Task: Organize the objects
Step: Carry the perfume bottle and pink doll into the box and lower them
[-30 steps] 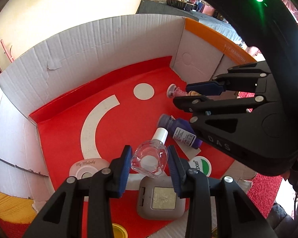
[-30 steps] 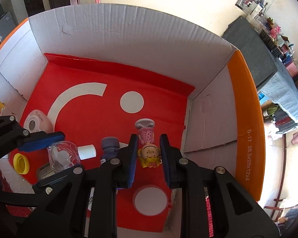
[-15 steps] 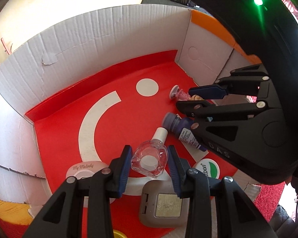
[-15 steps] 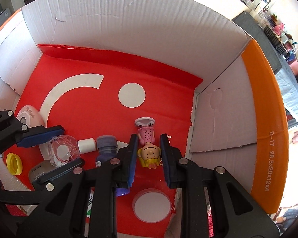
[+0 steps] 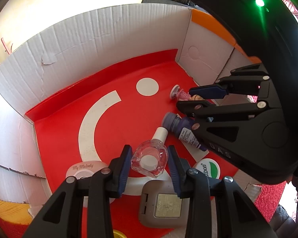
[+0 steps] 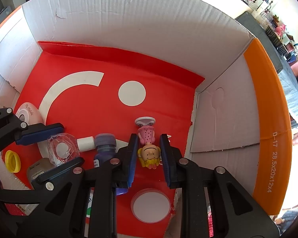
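Left gripper [image 5: 149, 163], clear faceted bottle [image 5: 149, 158], white cap

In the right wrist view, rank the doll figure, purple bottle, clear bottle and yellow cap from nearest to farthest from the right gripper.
1. Doll figure: gripped between the right gripper pads.
2. Purple bottle: just left of it.
3. Clear bottle: farther left, in the left gripper.
4. Yellow cap: far left edge.
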`<state>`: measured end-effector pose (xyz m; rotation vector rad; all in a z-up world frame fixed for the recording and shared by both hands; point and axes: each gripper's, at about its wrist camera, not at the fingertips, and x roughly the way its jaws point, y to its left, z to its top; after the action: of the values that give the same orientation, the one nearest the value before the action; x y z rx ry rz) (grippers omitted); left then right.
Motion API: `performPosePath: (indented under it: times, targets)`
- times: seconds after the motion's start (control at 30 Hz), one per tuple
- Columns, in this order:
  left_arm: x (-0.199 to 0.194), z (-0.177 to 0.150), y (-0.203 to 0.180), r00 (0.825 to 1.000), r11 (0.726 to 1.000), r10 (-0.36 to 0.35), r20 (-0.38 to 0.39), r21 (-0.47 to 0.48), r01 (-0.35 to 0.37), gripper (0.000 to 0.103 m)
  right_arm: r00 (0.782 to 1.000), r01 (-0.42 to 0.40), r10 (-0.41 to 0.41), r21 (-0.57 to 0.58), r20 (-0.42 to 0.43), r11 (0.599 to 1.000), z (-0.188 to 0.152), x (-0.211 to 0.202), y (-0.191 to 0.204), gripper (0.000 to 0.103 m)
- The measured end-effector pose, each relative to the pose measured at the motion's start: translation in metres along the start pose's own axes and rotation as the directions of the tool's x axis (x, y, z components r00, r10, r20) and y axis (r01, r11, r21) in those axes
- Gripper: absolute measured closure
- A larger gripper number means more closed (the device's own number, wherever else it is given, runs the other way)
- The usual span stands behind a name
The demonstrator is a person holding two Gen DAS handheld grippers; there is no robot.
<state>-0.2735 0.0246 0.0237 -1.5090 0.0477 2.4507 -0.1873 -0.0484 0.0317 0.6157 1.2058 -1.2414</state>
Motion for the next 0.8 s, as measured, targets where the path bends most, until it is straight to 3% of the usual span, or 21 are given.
performPosePath:
  times: [0.8]
  targets:
    - [-0.0003, 0.0029, 0.0045, 1.0, 1.0, -0.002, 0.003, -0.003, 0.002, 0.065, 1.0, 0.002, -0.002, -0.007, 0.0, 1.0, -0.0051, 0.0007, 0.0032, 0.081]
